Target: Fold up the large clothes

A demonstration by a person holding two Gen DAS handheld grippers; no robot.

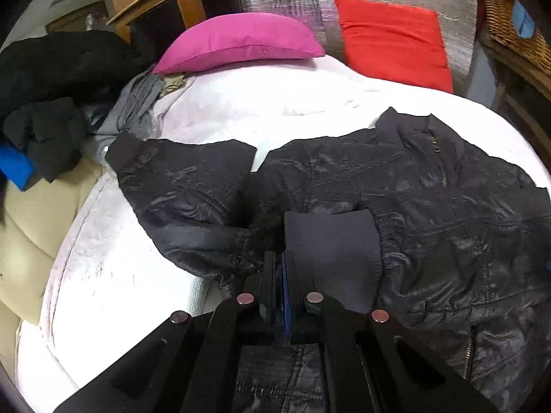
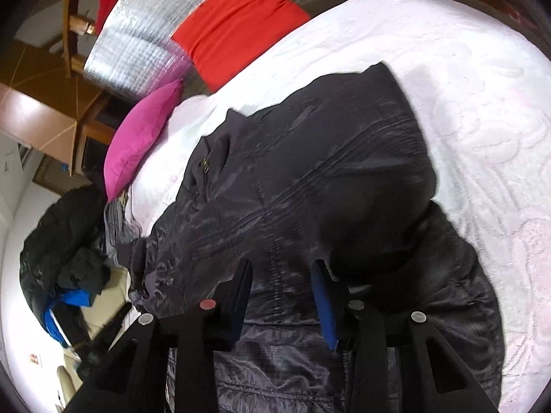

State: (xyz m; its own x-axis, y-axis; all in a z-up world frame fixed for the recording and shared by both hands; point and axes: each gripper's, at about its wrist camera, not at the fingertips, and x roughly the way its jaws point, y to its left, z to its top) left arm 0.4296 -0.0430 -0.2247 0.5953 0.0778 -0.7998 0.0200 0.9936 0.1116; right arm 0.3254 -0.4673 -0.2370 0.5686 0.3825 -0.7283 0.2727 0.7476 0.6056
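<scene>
A dark pile of clothes (image 1: 51, 103) lies left of the black jacket (image 1: 430, 189), which is spread flat on the white bed (image 1: 258, 103). The left gripper (image 1: 279, 268) has its jaws pressed together at the jacket's ribbed cuff (image 1: 330, 241). The right gripper (image 2: 280, 275) hangs over the jacket, jaws partly apart, gripping nothing

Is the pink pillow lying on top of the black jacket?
No, the pink pillow sits at the far end of the bed, clear of the black jacket.
</scene>
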